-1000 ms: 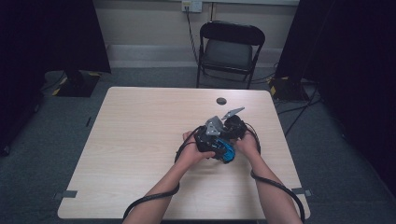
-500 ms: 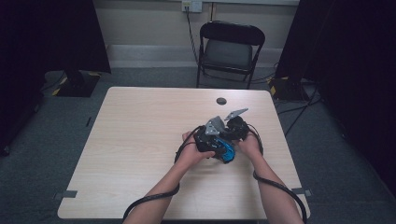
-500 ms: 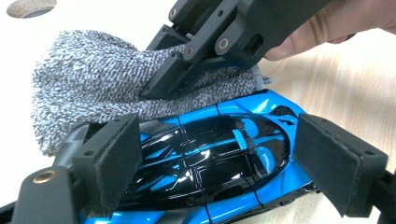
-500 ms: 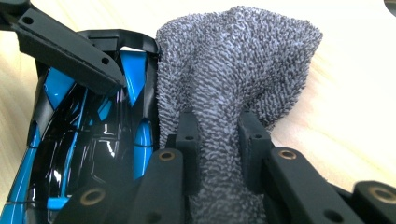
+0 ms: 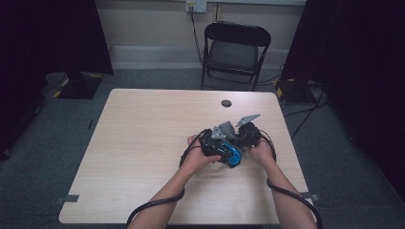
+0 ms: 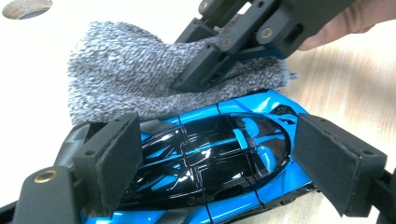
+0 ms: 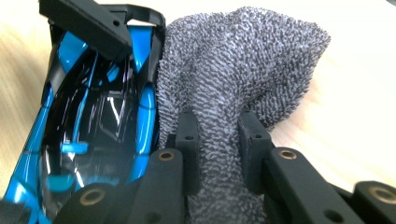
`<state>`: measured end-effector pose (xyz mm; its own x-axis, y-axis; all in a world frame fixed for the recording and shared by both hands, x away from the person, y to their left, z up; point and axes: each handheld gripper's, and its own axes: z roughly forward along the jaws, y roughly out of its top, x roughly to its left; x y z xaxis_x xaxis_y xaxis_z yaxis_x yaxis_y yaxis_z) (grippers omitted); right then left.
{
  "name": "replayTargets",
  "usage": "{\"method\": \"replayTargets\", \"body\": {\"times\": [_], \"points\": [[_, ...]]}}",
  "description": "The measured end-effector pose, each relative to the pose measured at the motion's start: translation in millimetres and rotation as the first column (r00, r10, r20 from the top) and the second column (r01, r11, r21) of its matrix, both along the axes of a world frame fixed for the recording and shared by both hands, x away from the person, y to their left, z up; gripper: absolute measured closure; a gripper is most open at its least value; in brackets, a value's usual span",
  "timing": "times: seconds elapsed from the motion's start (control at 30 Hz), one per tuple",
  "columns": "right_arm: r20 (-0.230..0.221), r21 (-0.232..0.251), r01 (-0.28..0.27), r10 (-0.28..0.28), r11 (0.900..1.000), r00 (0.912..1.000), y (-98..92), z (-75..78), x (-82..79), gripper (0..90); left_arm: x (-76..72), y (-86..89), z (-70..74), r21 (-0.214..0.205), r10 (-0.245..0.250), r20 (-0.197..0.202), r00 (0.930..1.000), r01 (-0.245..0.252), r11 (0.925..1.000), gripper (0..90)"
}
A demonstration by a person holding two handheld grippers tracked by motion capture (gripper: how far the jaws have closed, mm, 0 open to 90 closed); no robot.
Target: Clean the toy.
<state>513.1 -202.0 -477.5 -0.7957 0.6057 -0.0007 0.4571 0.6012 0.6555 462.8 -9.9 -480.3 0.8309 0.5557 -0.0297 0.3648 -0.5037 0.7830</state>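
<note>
Left gripper: jaws spread wide and clamped across the blue toy car, pinning it on the worktop, likely so wiping cannot shove it.
Right gripper: pinched tight on the grey cloth, laid against the car's side for cleaning.
Car: near the worktop's right front.
Containers: none here.

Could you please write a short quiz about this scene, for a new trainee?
1. Which gripper pinches the grey cloth?
2. True or false: the blue toy car sits between the pads of the left gripper.
3. The cloth lies: A) against the car, B) on the folding chair, C) over the table's hole.

Key: 1. The right gripper, its jaws shut on the cloth. 2. True. 3. A.
</note>
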Motion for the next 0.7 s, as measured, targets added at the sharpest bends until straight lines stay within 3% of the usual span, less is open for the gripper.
{"method": "replayTargets", "body": {"times": [0.7], "points": [[-0.006,0.019,0.019,-0.019,0.9996,0.9998,-27.1,-0.9,-20.0,73.7,-1.2,-2.7,0.5,0.019,0.012,0.008,0.9999,-0.012,0.9998,16.3]]}}
